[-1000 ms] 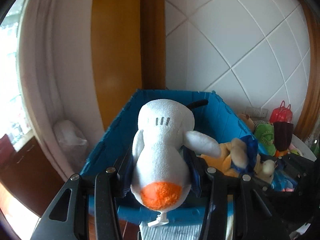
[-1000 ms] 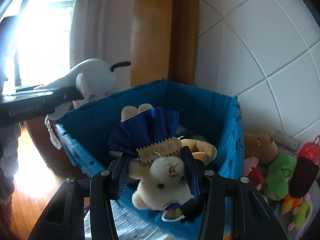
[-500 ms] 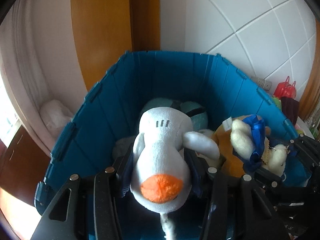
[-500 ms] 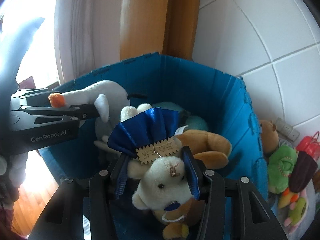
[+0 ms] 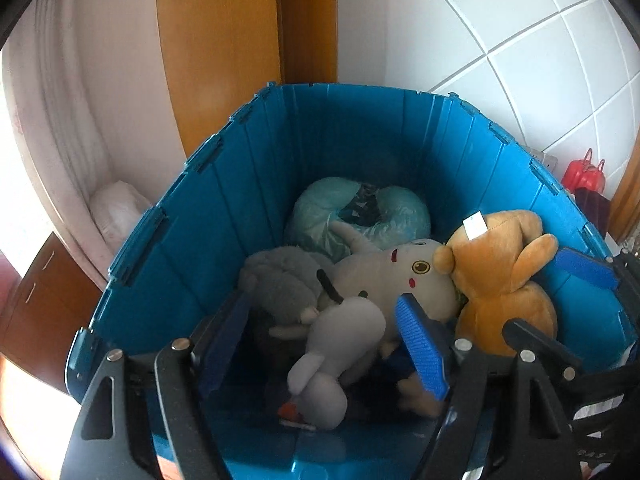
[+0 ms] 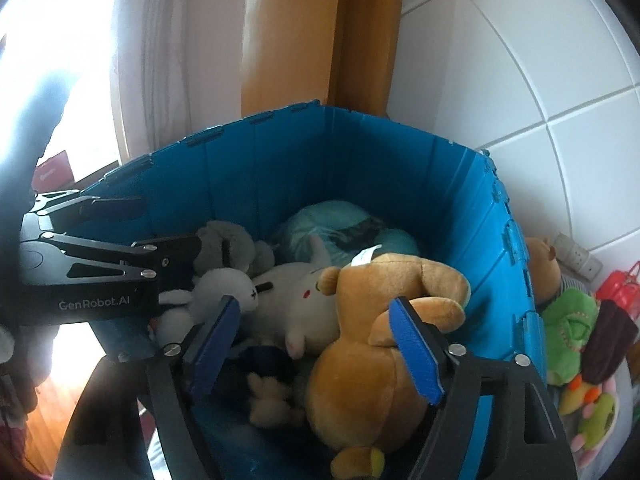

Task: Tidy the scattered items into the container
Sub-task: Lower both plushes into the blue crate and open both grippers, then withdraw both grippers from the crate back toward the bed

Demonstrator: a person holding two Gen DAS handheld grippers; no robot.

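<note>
Both grippers hang over the blue bin (image 5: 360,132) (image 6: 320,160). My left gripper (image 5: 320,344) is opening. The white duck plush (image 5: 336,356) with its orange beak lies loose below and between the pads, beak down, on the other toys. My right gripper (image 6: 316,348) is opening too. The cream plush in a blue dress (image 6: 268,396) has dropped to the bin floor under it, free of the pads. A brown bear (image 6: 380,320) lies against the right finger. From the right wrist view the left gripper (image 6: 120,272) shows at the left, beside the duck (image 6: 220,292).
The bin also holds a pale plush with a yellow eye (image 5: 392,280), a grey plush (image 5: 280,280) and a teal bag (image 5: 360,212). Outside, on the right, lie a bear (image 6: 544,268), a green toy (image 6: 568,328) and a red bag (image 6: 620,284). Tiled wall and wooden post stand behind.
Both grippers sank toward the bin, then opened. The duck fell from the left pads and the blue-dressed plush from the right pads into the bin.
</note>
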